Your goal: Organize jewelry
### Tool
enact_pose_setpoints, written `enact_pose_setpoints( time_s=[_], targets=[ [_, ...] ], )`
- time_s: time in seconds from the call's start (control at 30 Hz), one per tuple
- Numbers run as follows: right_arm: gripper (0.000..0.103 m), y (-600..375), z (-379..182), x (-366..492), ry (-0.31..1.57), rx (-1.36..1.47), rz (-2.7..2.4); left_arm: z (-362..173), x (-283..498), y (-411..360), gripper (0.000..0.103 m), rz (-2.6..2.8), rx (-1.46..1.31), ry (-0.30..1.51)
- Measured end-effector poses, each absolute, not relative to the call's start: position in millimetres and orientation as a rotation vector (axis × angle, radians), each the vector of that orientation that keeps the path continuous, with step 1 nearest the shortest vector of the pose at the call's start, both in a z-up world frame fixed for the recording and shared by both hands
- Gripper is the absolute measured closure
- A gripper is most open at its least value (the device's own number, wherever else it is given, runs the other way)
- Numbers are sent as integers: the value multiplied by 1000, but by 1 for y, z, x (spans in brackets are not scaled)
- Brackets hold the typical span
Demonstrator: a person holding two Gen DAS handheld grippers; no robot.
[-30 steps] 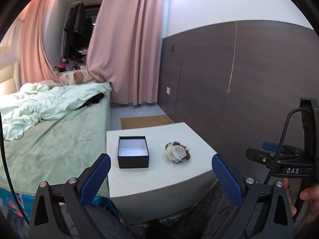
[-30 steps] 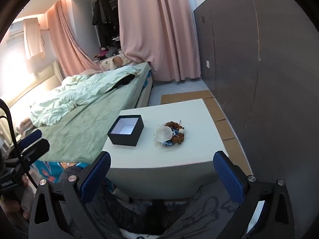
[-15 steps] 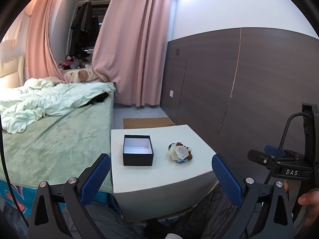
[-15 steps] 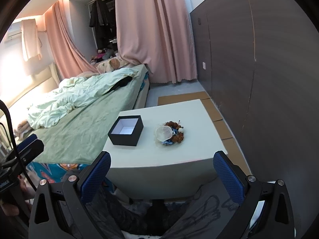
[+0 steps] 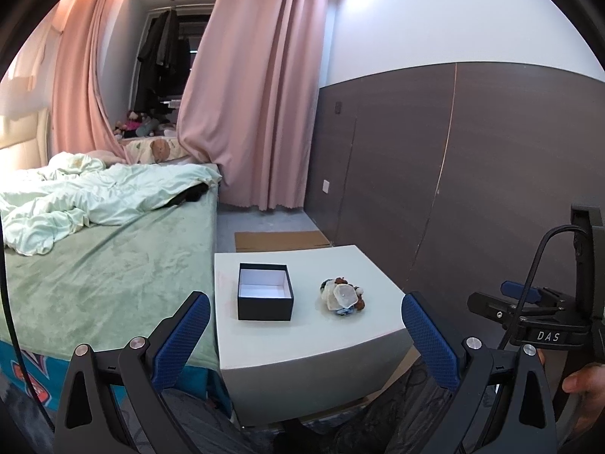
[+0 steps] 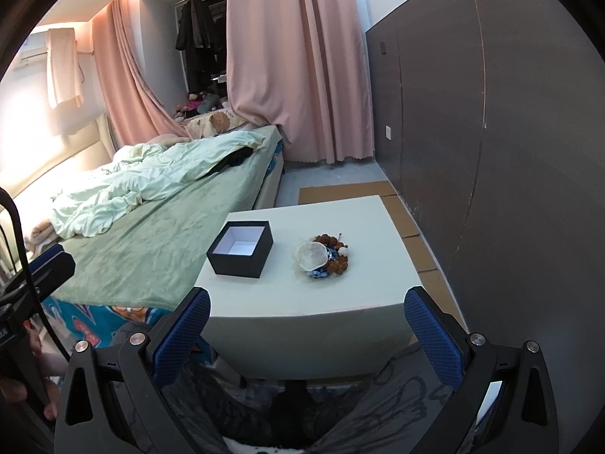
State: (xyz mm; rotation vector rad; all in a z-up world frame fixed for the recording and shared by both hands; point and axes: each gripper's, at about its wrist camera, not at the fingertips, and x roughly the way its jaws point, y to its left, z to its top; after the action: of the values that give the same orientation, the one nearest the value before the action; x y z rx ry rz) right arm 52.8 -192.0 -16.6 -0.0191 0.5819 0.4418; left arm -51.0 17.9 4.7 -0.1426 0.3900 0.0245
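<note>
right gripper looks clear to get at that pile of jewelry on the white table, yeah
Probably yes. The right gripper is open and empty, and the jewelry pile lies exposed ahead of it, apart from the black box; only bare white table between.

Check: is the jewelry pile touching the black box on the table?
Apart. The right wrist view shows bare white table top between the black box and the jewelry pile; the left wrist view shows the same gap.

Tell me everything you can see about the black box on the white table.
The black box is square, lidless and open, with matte dark outer walls, card-like, and a white lining. It looks empty. It sits upright and flat on the white table, towards the bed side, apart from the jewelry pile beside it. Nothing else touches it; both grippers are short of the table.
</note>
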Motion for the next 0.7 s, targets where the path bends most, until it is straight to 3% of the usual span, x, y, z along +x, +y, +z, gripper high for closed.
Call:
enact_pose_setpoints(
  time_s=[0.7],
  targets=[
    [0, -188, -15, 48, 581, -18, 462, 6, -53, 13, 2, 6, -116, 405]
  ],
)
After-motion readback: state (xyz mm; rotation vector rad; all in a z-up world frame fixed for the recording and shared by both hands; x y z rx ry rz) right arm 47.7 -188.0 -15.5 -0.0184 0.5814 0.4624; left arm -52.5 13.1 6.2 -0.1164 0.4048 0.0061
